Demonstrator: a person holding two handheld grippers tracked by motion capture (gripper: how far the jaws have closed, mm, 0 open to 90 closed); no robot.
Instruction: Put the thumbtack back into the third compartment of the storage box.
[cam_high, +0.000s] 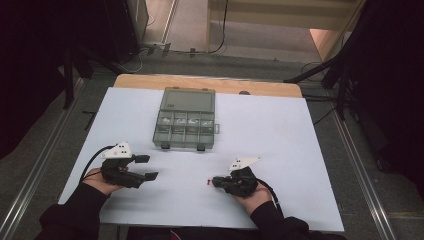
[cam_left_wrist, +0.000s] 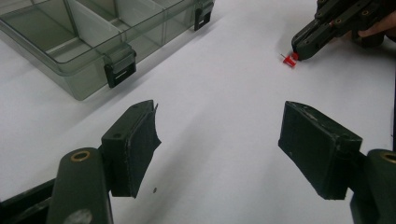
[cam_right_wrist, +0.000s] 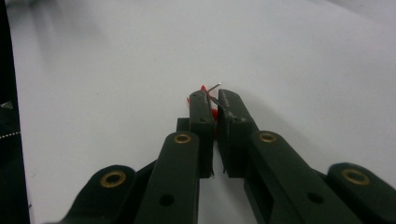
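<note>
The red pushpin (cam_right_wrist: 211, 105) is tiny and caught only at the very tips, so it could twist or flick out as it leaves the white surface (cam_high: 280, 130) (its metal point juts up past the tips). The right gripper (cam_right_wrist: 212, 99) has its jaws clenched on it; the left gripper (cam_left_wrist: 217, 140) rests nearby, jaws spread and empty, near the clear compartment box (cam_high: 186, 124).

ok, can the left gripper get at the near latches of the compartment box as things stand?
Probably yes. The left gripper is open and holds nothing, and bare white table lies between it and the box's near latch. The right gripper, shut on the red pushpin, sits off to the side.
</note>
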